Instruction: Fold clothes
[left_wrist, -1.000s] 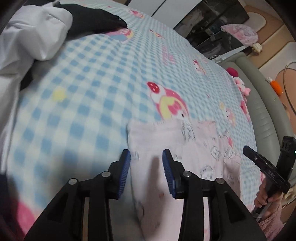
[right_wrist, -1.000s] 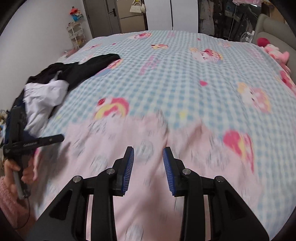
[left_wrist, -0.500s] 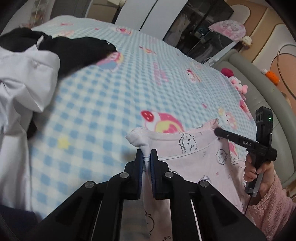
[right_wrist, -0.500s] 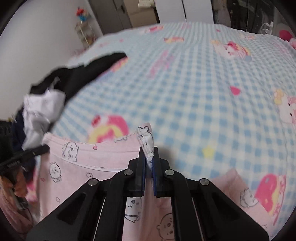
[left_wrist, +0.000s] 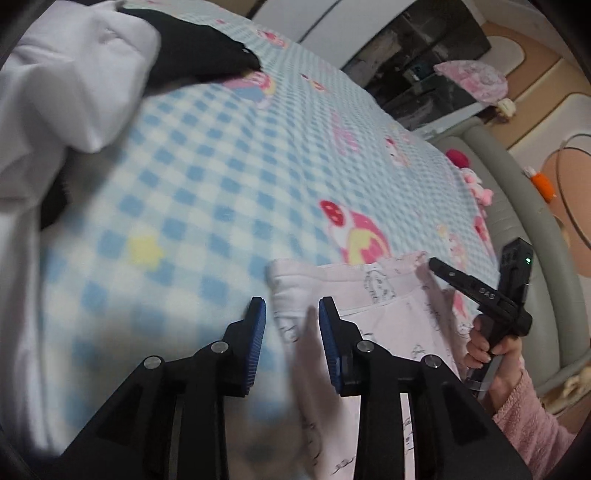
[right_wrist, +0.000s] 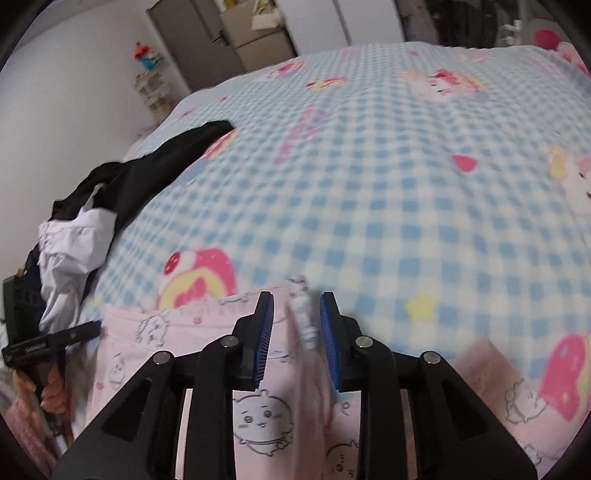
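Everywhere, blue-checked cartoon blanket (right_wrist: 388, 192) covers the bed.

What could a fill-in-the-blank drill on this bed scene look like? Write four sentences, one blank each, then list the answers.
1. Both the left gripper and the right gripper have jaws that are ____.
2. The pink cartoon-print garment lies on a blue-and-white ____ blanket.
3. The crumpled white garment lies beside a ____ garment.
4. The hand holding the right gripper wears a fuzzy ____ sleeve.

Answers: open; checked; black; pink
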